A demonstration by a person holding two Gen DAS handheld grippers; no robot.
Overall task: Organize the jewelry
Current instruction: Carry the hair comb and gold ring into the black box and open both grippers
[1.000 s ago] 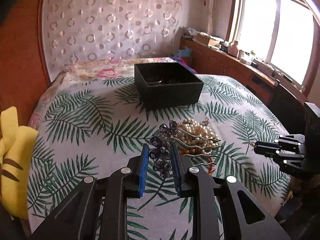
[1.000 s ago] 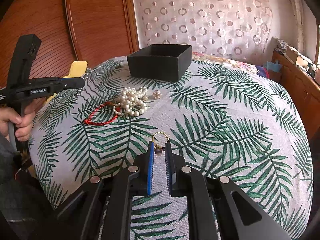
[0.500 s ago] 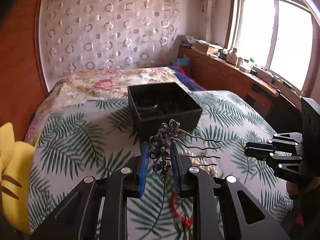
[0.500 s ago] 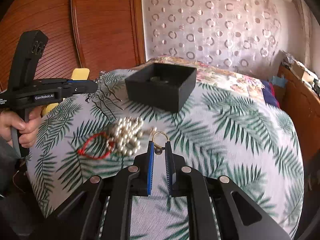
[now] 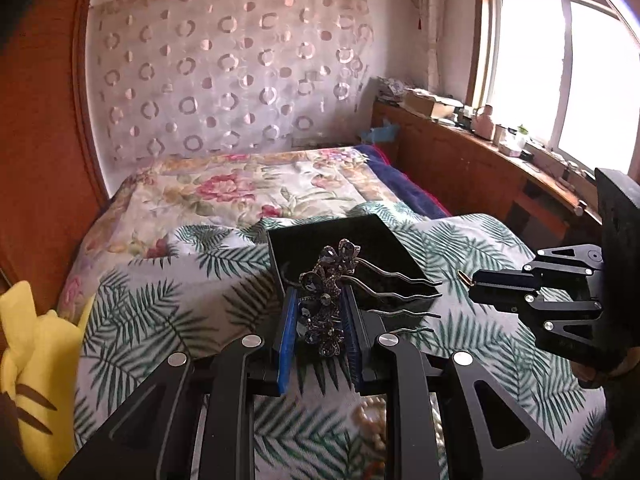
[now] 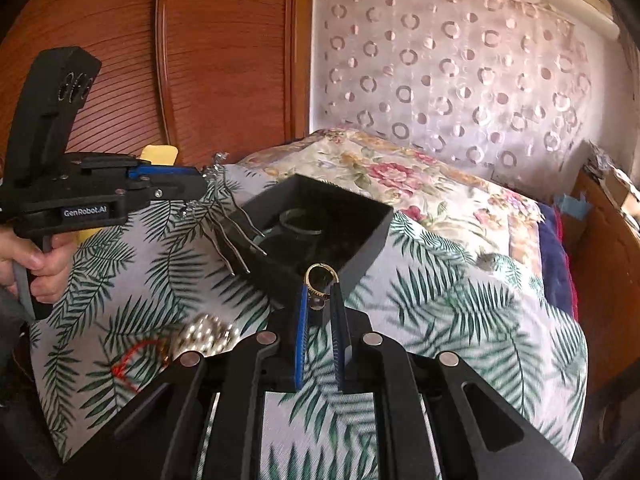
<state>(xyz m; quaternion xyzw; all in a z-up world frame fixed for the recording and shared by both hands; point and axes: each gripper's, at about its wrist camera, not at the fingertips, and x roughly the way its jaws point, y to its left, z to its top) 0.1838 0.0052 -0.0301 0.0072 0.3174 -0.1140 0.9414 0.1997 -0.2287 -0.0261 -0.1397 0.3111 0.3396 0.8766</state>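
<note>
left gripper point(image 5: 320, 322): jaws narrowed and clamped on a dark jewelled flower hair comb point(image 5: 326, 288); the flower head is pinched between the blue pads, the wavy metal prongs stick out to the gripper's right, in the air.

right gripper point(image 6: 320, 300): jaws nearly closed, pinched on a gold ring point(image 6: 320, 276); the ring stands upright above the fingertips.

black open-topped box point(image 6: 316, 224): set on the palm-leaf bedspread point(image 6: 460, 300), just ahead of both grippers; a pale bangle point(image 6: 298, 220) is seen lying inside. the comb's prongs are held over the box's near left edge as seen from the right wrist; the ring is held at its near corner.

pearl necklace point(image 6: 204, 334): heaped on the bedspread, below and left of the right gripper, blurred.

red cord bracelet point(image 6: 132, 364): touching the pearls, further left.

person's hand point(image 6: 38, 266): wrapped round the left gripper's handle.

yellow plush toy point(image 5: 38, 380): at the bed edge, far left of the left gripper.
</note>
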